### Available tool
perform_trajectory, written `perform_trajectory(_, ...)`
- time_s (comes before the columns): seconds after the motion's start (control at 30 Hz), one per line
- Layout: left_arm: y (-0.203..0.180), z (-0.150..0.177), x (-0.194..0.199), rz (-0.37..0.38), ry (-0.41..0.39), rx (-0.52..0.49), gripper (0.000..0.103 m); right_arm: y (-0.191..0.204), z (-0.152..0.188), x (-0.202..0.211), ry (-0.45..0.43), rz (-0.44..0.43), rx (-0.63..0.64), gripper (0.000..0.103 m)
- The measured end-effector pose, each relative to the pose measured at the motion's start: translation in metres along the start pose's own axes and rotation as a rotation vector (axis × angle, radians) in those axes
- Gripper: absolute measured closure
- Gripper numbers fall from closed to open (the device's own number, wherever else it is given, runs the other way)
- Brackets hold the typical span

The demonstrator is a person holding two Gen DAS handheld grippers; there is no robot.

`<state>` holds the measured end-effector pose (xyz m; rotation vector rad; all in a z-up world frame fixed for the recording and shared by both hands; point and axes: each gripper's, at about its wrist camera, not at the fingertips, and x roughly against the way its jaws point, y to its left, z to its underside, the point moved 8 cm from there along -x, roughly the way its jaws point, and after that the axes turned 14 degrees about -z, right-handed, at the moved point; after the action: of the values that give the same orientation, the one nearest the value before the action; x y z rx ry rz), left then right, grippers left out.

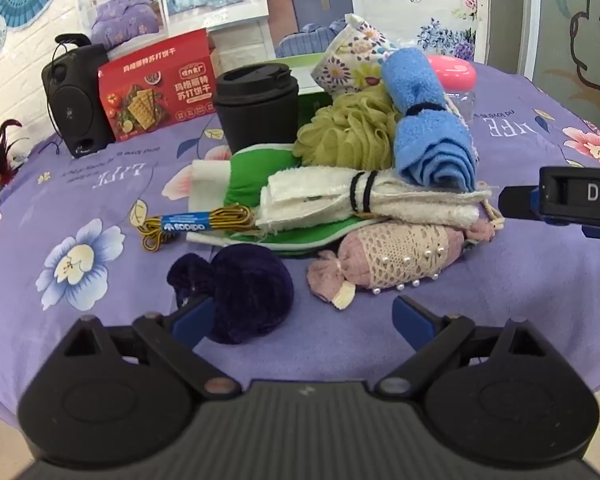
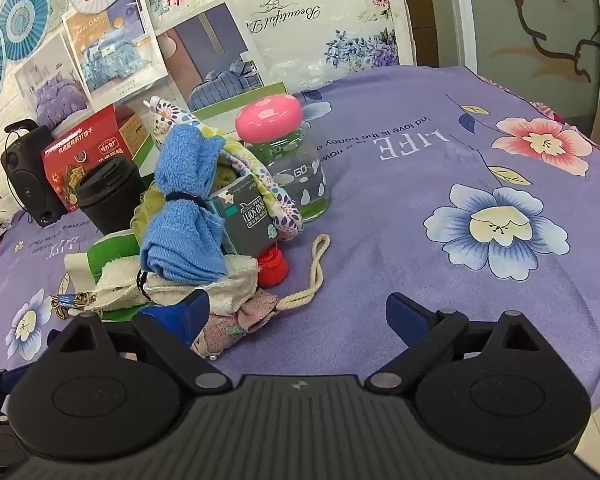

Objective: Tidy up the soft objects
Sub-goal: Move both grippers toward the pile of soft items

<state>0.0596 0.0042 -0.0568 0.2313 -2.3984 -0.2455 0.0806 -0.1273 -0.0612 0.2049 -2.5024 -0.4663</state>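
Towels, a blue roll (image 1: 428, 120) atop a white one (image 1: 364, 200), are lying heaped on the counter (image 1: 500, 280). Left tongs (image 1: 304, 320) and right tongs (image 2: 298, 316) are hovering spread, angled downward, empty.

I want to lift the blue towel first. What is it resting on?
The blue towel leans on the white towel, with the green loofah beside it. What lies beneath its far end is hidden.
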Motion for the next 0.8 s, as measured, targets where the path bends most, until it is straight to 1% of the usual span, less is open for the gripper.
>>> perform_trajectory(0.07, -0.002, 0.000, 0.000, -0.015, -0.002, -0.014, 0.010, 0.001, 0.001, 0.000, 0.005, -0.003, 0.004, 0.021)
perform_trajectory(0.37, -0.004, -0.001, 0.001, -0.017, 0.003, -0.008, 0.010, 0.002, -0.002, 0.002, -0.003, -0.001, -0.004, 0.021)
perform_trajectory(0.43, -0.003, -0.001, 0.000, -0.020, 0.005, -0.004, 0.010, 0.000, 0.001, 0.000, -0.006, 0.000, -0.003, 0.021)
perform_trajectory(0.8, 0.004, -0.002, -0.004, -0.032, 0.014, 0.020, 0.010, 0.002, 0.007, -0.007, 0.030, -0.002, 0.020, 0.021)
